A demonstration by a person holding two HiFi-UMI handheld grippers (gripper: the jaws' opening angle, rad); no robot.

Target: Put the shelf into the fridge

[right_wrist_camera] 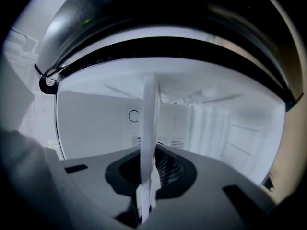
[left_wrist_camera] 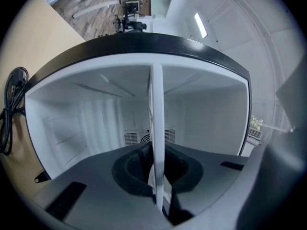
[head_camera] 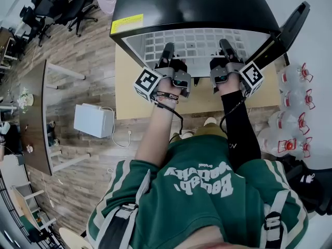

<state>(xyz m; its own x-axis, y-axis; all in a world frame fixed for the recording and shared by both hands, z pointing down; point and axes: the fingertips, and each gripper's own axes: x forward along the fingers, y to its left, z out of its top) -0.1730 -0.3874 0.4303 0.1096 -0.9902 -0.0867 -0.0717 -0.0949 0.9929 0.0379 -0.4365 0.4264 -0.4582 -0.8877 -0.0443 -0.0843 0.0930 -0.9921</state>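
A white wire shelf [head_camera: 197,43] lies flat, half inside the open front of a small black fridge [head_camera: 192,4]. My left gripper [head_camera: 167,55] is shut on the shelf's near edge at the left, and my right gripper [head_camera: 228,51] is shut on it at the right. In the left gripper view the shelf [left_wrist_camera: 156,123] shows edge-on as a white strip pinched between the jaws of the left gripper [left_wrist_camera: 157,176], with the white fridge interior [left_wrist_camera: 96,123] behind. The right gripper view shows the same: the shelf [right_wrist_camera: 147,128] clamped in the right gripper [right_wrist_camera: 145,186]. The fridge door [head_camera: 290,27] stands open at the right.
The fridge sits on a light wooden table [head_camera: 129,97]. Several water bottles with red caps [head_camera: 293,113] stand on the floor at the right. A white box [head_camera: 93,121] lies on the floor at the left beside a dark table [head_camera: 33,118]. A black cable [left_wrist_camera: 9,109] lies on the wooden table.
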